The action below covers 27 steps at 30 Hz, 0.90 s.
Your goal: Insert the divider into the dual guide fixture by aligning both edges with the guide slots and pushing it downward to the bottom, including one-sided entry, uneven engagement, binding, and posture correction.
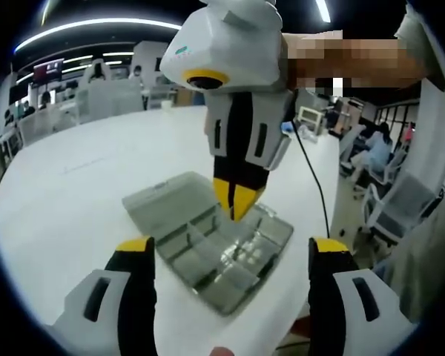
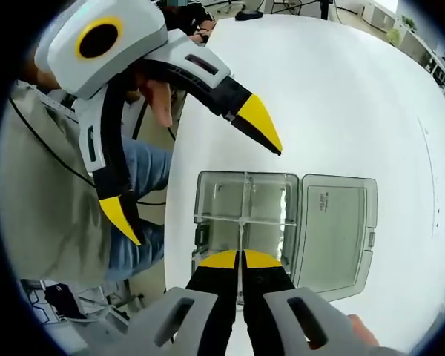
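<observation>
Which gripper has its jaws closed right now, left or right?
The right gripper: its yellow tips are pressed together over the clear box, on what looks like a thin divider. The left gripper hangs wide open.

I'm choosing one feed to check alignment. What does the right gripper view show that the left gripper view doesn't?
Right gripper view: a clear divider pinched upright in the right gripper, seen edge-on, and the person's jeans.

Left gripper view: office chairs and seated people in the background.

Both: the clear box with its lid open on the white table, and the open left gripper.
</observation>
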Each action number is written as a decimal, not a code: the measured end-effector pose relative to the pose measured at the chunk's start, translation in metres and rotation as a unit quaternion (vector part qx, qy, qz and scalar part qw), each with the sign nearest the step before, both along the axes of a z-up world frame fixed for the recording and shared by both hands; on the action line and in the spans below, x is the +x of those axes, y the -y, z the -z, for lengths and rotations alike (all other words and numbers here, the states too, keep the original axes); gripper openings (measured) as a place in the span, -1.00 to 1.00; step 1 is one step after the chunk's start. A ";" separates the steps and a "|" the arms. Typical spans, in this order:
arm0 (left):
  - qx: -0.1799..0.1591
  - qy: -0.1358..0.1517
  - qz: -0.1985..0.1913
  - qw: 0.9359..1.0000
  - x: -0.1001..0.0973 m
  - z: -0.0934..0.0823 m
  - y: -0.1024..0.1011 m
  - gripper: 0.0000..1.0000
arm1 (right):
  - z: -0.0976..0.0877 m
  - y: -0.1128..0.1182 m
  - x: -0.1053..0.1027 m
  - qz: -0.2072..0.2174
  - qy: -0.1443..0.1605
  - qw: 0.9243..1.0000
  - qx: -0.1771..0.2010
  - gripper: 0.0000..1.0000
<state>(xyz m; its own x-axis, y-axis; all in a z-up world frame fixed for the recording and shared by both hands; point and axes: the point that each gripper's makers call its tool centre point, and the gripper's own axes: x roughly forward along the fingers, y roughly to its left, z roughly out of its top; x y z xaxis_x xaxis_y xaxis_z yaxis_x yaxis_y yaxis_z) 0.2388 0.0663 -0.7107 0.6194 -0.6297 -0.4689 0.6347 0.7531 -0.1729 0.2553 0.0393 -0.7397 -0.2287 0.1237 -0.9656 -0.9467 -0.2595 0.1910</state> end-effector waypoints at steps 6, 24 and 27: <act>0.001 0.000 -0.003 1.000 0.003 0.000 -0.003 0.65 | 0.001 0.001 0.000 -0.008 0.008 1.000 -0.012 -1.00; -0.003 -0.001 -0.011 1.000 0.003 -0.002 -0.006 0.62 | 0.000 0.003 -0.001 -0.007 0.016 0.999 -0.030 -1.00; -0.002 -0.002 -0.011 1.000 0.002 -0.002 -0.005 0.61 | 0.000 0.004 0.000 -0.008 0.018 0.999 -0.032 -1.00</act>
